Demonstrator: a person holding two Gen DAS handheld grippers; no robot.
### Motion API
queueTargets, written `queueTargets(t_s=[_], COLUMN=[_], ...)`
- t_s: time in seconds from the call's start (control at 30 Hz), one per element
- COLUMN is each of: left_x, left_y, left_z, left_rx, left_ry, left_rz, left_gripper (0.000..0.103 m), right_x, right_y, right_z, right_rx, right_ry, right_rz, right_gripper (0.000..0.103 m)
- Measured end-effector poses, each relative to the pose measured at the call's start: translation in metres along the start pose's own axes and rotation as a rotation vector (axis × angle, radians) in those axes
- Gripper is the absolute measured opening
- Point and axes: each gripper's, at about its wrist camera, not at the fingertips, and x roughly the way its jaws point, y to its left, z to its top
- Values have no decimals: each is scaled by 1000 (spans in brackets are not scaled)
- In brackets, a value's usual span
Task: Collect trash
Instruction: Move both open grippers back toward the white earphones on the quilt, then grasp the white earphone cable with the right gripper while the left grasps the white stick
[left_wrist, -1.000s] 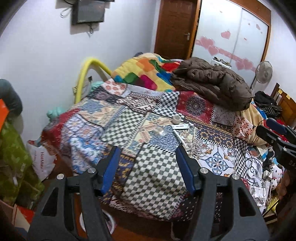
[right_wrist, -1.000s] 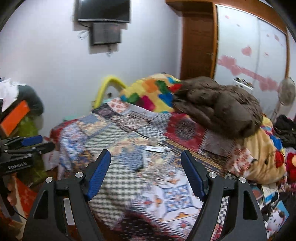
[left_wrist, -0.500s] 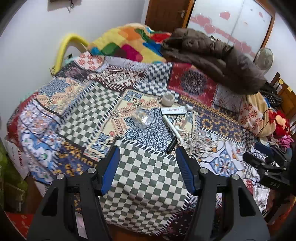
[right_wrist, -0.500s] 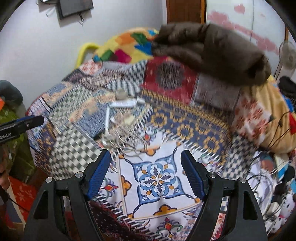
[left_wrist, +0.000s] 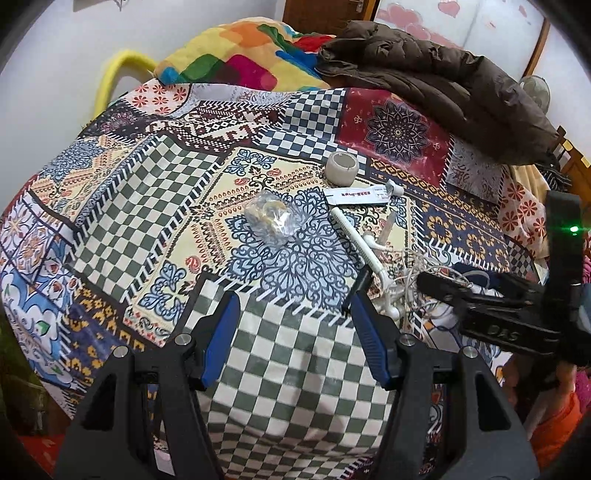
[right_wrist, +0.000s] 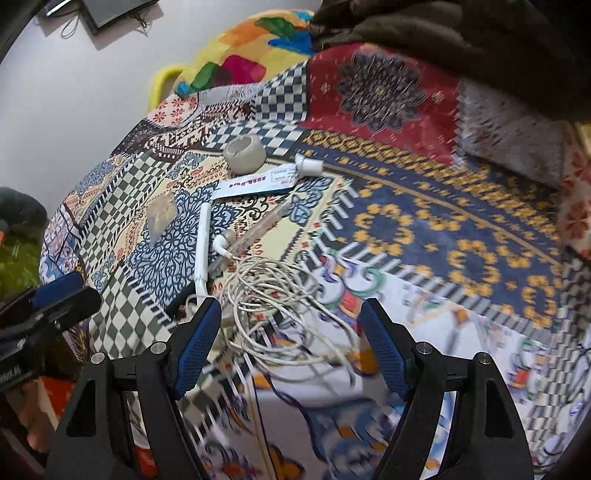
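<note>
Several bits of clutter lie on the patchwork bed cover: a crumpled clear plastic bag, a grey tape roll, a white tube with red print, a white stick and a tangle of white earphone cord. My left gripper is open above the checkered patch, short of the bag, nothing between its fingers. My right gripper is open just over the cord tangle, which shows between its fingers without being pressed. The right gripper also appears at the left wrist view's right edge.
A brown padded jacket and a bright multicoloured blanket lie at the bed's far end. A white wall runs along the left, with a yellow tube beside the bed. The left gripper's body shows at the right wrist view's left edge.
Both grippers have dropped and tilted down towards the bed. The clutter now looms much closer, and the right gripper has come over the cord tangle.
</note>
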Motion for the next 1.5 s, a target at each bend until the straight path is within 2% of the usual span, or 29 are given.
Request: queueTargets(t_s=[0.03,0.1,0.13,0.17,0.2,0.27,0.4,0.6,0.87,0.93,1.0,1.1,1.17,1.23,1.5], left_x=[2,6,7,9,11,14,17,31,63,72,80,86,86,86,64], left_y=[0,-2,-2,-4,-6,-10,-24,-41,-57,-56,-53,-52,-54,-59,-70], left_z=[1,4,5,6,6,6,6,11,22,26,29,33,34,36,33], left_rx=[-3,-7,-7,-8,-8,-7,12,7,-71,-111,-152,-183,-172,-141,-35], left_ry=[0,0,0,1,4,9,10,34,84,96,107,106,105,104,75], left_rz=[-3,-12,-15,-17,-23,-33,-49,-77,-119,-115,-122,-133,-131,-129,-113], left_gripper=[61,61,61,61,61,61,61,49,40,30,24,21,18,8,8], right_x=[2,4,4,6,5,3,-13,-33,-37,-38,-39,-40,-42,-45,-73], right_y=[1,5,7,9,9,10,0,-16,-28,-29,-31,-36,-39,-43,-46], right_z=[0,-2,-3,-3,-5,-8,-17,-30,-45,-47,-49,-48,-48,-45,-25], right_rx=[-1,-33,-50,-61,-70,-85,-80,-79,-88,-91,-93,-79,-64,-42,-10], right_ry=[-6,-23,-26,-20,-17,-18,-46,-70,-61,-68,-75,-87,-99,-114,-195], right_rz=[-2,-12,-9,3,15,18,25,-19,-60,-68,-76,-81,-90,-90,-94], right_gripper=[71,54,41,32,29,9,6,6,6,6,6,6,6,5,5])
